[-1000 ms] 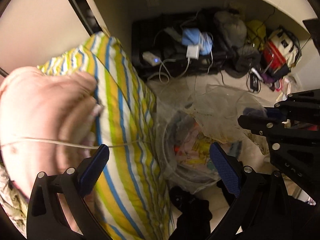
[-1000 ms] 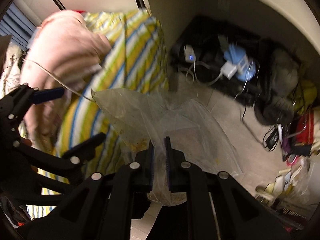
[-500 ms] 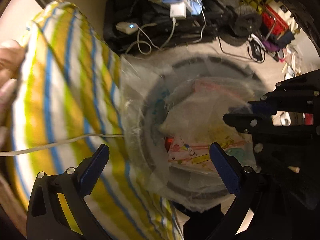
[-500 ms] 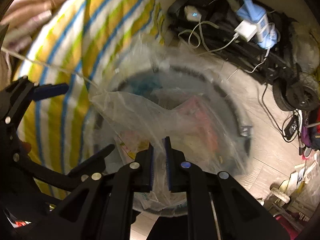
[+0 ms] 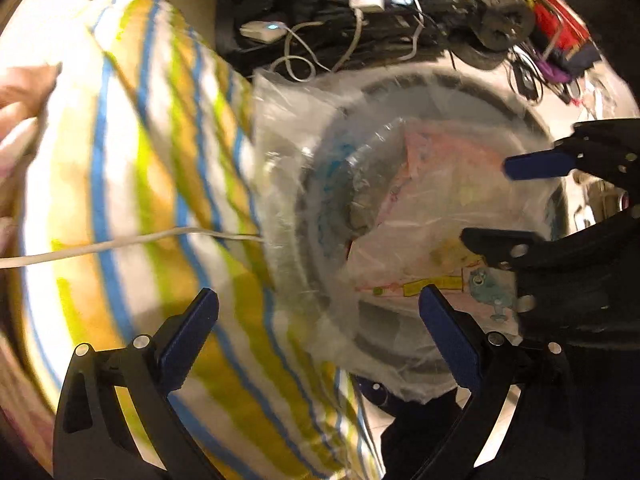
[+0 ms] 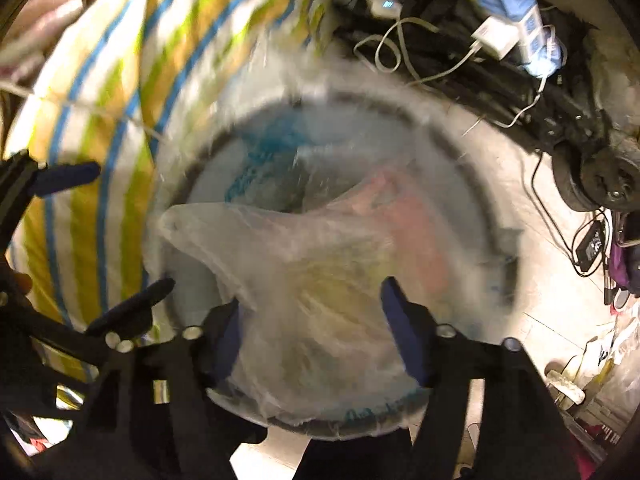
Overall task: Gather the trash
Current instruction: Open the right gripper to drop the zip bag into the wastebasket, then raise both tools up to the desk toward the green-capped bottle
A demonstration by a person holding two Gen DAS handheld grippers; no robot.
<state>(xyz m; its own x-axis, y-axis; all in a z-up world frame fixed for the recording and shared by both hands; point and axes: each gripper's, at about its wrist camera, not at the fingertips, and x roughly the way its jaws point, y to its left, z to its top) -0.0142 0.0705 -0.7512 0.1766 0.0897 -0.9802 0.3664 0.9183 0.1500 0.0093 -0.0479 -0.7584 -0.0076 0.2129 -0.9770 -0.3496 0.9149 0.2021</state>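
Two grippers point down over a round bin (image 6: 496, 216) lined with clear film, filling the frame centre beside a striped pillow (image 5: 152, 208) at left. The right gripper (image 6: 312, 328) has just been opening; its jaws stand wide, with the clear plastic bag (image 6: 288, 240) loose between them, over the bin. The left gripper (image 5: 316, 332) gapes empty. Blur smears the bin's contents; the lower rim is cut off.
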